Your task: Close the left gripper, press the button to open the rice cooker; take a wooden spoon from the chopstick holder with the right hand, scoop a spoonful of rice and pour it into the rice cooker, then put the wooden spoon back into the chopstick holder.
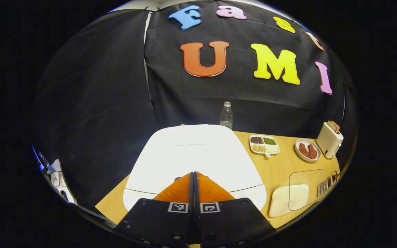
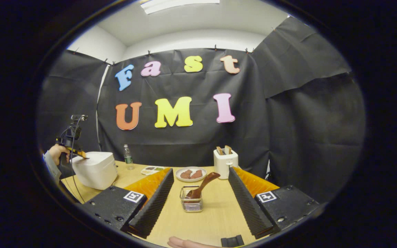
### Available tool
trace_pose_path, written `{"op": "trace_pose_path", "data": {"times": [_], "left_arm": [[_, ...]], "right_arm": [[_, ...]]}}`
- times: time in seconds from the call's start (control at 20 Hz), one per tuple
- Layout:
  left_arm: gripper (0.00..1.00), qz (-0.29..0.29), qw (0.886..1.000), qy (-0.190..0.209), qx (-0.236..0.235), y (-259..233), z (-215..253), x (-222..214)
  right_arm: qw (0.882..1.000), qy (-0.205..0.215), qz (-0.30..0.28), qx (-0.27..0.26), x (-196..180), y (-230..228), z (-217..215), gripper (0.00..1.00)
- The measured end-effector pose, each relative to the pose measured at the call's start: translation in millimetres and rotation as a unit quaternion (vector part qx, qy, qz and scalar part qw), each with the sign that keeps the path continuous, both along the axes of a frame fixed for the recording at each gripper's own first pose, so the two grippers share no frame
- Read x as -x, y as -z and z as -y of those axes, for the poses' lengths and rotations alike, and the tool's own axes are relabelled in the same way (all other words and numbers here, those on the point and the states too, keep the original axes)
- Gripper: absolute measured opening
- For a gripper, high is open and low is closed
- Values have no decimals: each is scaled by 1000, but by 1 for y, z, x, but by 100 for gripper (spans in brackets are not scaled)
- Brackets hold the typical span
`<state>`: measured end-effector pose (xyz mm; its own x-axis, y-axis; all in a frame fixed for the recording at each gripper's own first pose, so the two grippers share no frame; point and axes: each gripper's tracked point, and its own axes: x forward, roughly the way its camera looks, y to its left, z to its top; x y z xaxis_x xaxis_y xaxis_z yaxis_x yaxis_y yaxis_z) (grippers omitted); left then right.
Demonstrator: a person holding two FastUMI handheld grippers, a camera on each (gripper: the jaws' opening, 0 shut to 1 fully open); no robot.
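Right gripper view: one wooden spoon [image 2: 202, 185], one chopstick holder [image 2: 191, 199], right gripper [image 2: 198, 203] fingers wide.

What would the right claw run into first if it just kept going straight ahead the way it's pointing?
Probably the wire chopstick holder with the wooden spoon in it, which sits between the open right claw fingers; depth is hard to judge.

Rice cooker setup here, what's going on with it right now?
A person is working with a handheld gripper in each hand. The left gripper is shut and sits at the front edge of the white rice cooker, whose lid is still down; the right gripper view shows it at the cooker's top. The right gripper is open, lined up with the wire chopstick holder on the wooden table. The wooden spoon still stands in the holder, untouched.
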<state>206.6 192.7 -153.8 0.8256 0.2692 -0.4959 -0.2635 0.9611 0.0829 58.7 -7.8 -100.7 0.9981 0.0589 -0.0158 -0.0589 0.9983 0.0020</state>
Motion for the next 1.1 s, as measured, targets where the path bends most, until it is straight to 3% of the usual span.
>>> {"op": "trace_pose_path", "data": {"times": [0.15, 0.55, 0.85, 1.1], "left_arm": [[0, -25, 999, -2, 24, 9, 1, 2], [0, -39, 999, -16, 25, 0, -1, 1], [0, 31, 999, -9, 6, -68, -2, -1], [1, 53, 997, -17, 45, -88, -5, 18]], "right_arm": [[1000, 6, -9, -4, 0, 7, 10, 100], [999, 33, 7, 4, 35, -9, 29, 100], [999, 38, 13, 15, 53, -16, 27, 100], [1000, 28, 5, 12, 51, -12, 17, 100]]}}
